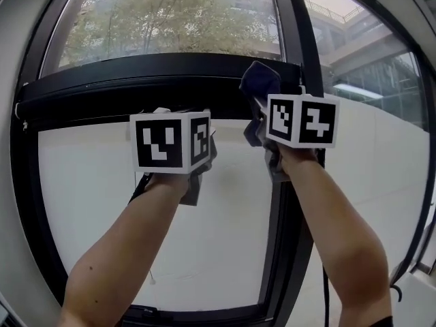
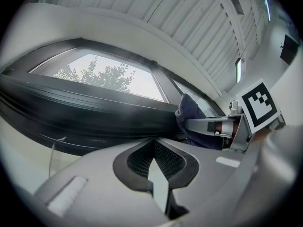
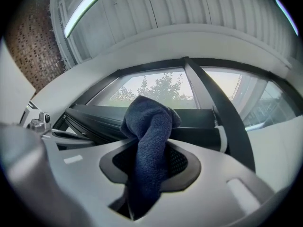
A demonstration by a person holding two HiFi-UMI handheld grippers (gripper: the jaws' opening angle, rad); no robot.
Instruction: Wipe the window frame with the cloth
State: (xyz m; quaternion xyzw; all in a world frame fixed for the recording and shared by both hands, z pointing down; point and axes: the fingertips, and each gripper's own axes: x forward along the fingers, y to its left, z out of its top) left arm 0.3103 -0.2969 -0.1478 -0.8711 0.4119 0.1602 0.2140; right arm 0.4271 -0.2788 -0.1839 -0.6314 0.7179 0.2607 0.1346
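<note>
A dark blue cloth (image 1: 259, 80) is bunched in my right gripper (image 1: 263, 105), which is shut on it. The cloth touches the black horizontal bar of the window frame (image 1: 136, 80), just left of the vertical mullion (image 1: 294, 39). In the right gripper view the cloth (image 3: 149, 124) stands up between the jaws, in front of the frame bar (image 3: 201, 121). My left gripper (image 1: 178, 114) is held level with it, a little to the left and just below the bar. It is shut with nothing in it (image 2: 154, 151). From there the cloth (image 2: 191, 109) shows at the right.
A white panel (image 1: 102, 203) fills the lower sash behind both arms. Trees and a building show through the upper glass (image 1: 170, 19). A grey wall (image 1: 10, 182) borders the window on the left. A thin black cable (image 1: 325, 298) hangs beside the mullion.
</note>
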